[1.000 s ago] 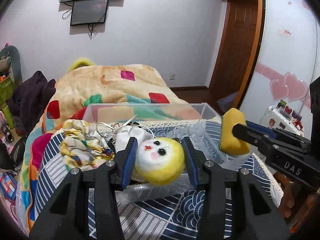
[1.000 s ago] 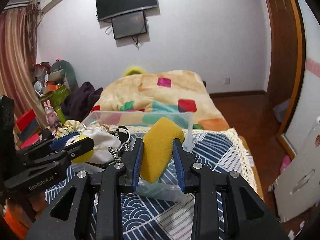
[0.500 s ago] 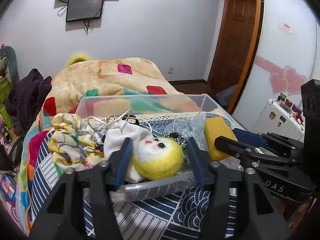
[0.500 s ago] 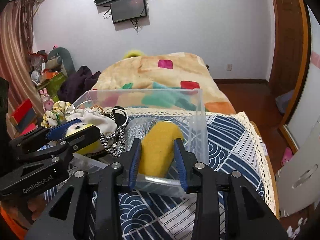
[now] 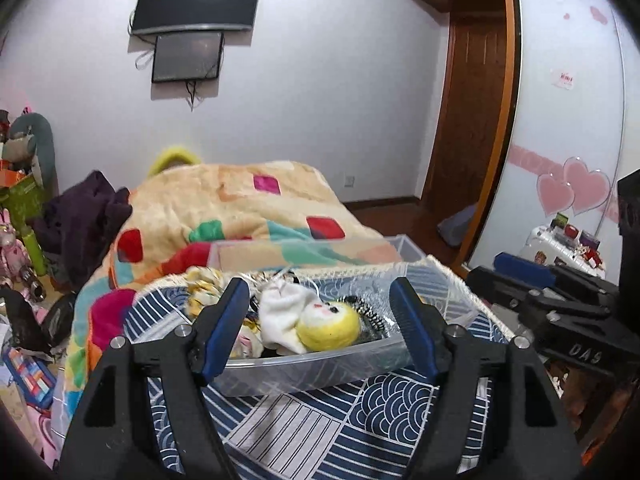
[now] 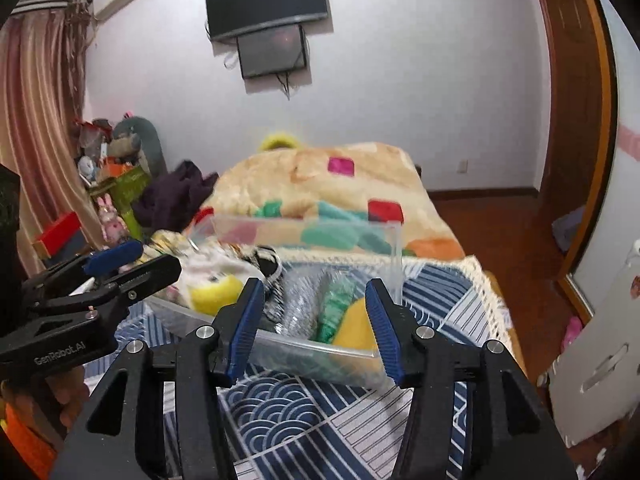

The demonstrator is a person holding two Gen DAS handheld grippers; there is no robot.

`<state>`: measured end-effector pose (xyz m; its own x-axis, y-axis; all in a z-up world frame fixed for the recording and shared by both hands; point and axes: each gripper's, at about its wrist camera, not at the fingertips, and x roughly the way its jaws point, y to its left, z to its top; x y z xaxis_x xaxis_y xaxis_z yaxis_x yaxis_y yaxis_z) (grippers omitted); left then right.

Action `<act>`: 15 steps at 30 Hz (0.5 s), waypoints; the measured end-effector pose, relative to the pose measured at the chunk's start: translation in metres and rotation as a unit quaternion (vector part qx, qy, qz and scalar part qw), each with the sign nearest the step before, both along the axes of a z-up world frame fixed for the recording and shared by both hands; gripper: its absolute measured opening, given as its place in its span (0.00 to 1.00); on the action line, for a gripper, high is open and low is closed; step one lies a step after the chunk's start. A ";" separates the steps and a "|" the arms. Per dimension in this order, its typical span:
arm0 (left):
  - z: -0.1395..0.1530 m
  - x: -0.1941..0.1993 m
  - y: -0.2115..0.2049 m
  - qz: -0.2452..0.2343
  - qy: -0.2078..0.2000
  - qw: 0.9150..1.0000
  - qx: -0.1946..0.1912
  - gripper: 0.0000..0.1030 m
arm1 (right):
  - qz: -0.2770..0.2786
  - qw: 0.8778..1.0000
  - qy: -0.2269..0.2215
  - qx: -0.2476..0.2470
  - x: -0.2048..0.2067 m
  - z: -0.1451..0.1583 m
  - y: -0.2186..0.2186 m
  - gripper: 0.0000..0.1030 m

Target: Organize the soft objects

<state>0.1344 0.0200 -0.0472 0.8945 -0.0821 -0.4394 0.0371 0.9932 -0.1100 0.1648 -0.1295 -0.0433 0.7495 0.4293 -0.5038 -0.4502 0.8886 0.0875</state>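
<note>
Left wrist: left gripper spread wide, holding nothing. Yellow doll lies in the clear bin, beside a white sock, just beyond the fingertips. Bin sits on a blue patterned cloth.

Right wrist: right gripper spread wide, holding nothing. Yellow sponge rests in the bin's near right corner, green item touching its left side.

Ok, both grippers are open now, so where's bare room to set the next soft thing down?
Bare blue patterned cloth lies in front of the clear bin's near wall, and right of the bin toward the lace edge. Inside, the left end is crowded: yellow doll, white cloth. The right end holds the yellow sponge and green item.
</note>
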 end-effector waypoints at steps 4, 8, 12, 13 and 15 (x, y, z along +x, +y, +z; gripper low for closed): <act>0.016 -0.023 0.001 0.012 -0.028 1.000 0.006 0.73 | 0.002 0.999 -0.042 0.011 -0.021 0.023 -0.001 0.54; 0.032 -0.046 0.000 0.015 -0.053 0.998 0.012 0.74 | 0.007 0.997 -0.076 0.018 -0.038 0.042 -0.001 0.59; 0.046 -0.068 -0.003 0.016 -0.078 0.997 0.019 0.80 | 0.002 0.993 -0.113 0.029 -0.056 0.054 -0.002 0.76; 0.050 -0.073 -0.004 0.014 -0.084 0.996 0.020 0.80 | 0.002 0.993 -0.118 0.031 -0.057 0.056 -0.001 0.77; 0.055 -0.082 -0.006 0.012 -0.093 0.995 0.020 0.85 | 0.001 0.991 -0.127 0.035 -0.061 0.060 -0.001 0.79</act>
<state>0.0521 0.0145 0.0074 0.9623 -0.0457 -0.2681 0.0296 0.9975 -0.0640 0.1036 -0.1309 0.0168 0.8479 0.4574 -0.2681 -0.4667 0.8838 0.0321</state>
